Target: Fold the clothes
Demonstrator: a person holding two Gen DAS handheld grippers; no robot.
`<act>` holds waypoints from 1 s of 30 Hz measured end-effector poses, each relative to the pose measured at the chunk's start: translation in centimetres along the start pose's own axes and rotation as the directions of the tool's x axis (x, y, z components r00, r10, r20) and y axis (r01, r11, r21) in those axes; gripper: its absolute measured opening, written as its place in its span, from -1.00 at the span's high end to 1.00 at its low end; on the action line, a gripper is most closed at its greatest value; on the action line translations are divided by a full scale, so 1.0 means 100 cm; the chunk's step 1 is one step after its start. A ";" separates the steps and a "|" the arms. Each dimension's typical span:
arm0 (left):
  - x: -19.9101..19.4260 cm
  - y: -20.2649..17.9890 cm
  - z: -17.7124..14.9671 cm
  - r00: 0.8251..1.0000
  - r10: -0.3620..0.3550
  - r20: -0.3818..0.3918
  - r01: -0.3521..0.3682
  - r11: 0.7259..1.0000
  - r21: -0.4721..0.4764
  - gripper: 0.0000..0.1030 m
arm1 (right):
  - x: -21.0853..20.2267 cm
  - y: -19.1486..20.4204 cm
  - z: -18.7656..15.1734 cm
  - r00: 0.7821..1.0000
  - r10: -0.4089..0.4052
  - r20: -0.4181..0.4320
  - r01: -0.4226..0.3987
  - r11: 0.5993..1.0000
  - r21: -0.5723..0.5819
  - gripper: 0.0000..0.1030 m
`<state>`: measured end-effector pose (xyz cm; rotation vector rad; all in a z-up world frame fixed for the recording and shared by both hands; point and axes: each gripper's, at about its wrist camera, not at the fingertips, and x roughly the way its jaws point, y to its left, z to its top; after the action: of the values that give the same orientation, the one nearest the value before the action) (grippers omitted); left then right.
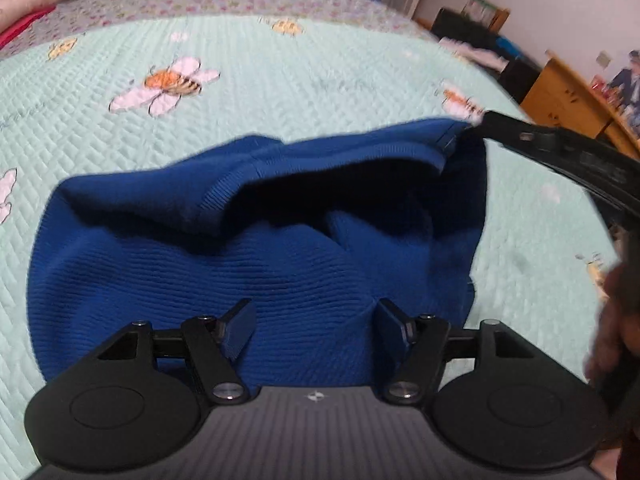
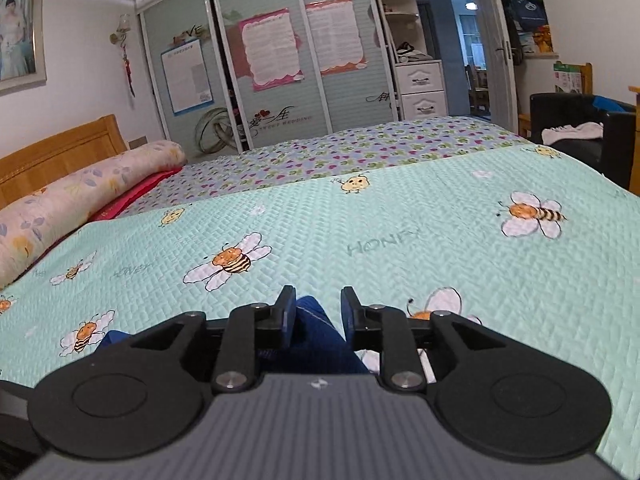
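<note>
While the blue sweater (image 1: pixel 256 264) lies on the bee quilt (image 1: pixel 280 80), both hand-held grippers, left (image 1: pixel 316 330) and right (image 2: pixel 318 316), stand parted, gripping nothing.

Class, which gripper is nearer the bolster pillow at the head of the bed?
Left. The bolster lies far off to the left; the left gripper and right gripper both sit over the blue garment.

You have a blue ribbed-knit cloth garment (image 1: pixel 256 264) lying on a mint quilted cotton bedspread (image 1: pixel 280 80); your matt black plastic gripper (image 1: pixel 316 328) carries shiny metal screws
</note>
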<state>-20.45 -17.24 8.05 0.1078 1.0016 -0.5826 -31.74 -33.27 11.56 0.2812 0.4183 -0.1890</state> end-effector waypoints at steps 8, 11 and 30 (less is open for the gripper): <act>-0.037 0.024 -0.017 0.992 -0.031 0.122 0.041 0.996 -0.085 0.80 | -0.025 -0.015 -0.030 0.999 -0.034 -0.005 0.034 0.999 0.018 0.50; -0.080 0.052 -0.026 0.981 -0.024 0.193 0.055 0.986 -0.156 0.81 | -0.030 -0.022 -0.038 0.999 -0.044 -0.019 0.045 0.999 0.024 0.50; -0.171 0.199 -0.134 0.964 0.231 0.132 -0.165 0.907 -0.387 0.80 | -0.020 0.072 -0.067 0.981 0.130 -0.143 -0.165 0.948 -0.271 0.22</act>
<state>-27.41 11.24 11.16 -0.1767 0.9009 -0.2015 -34.33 -24.22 8.20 0.0420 0.5385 0.0371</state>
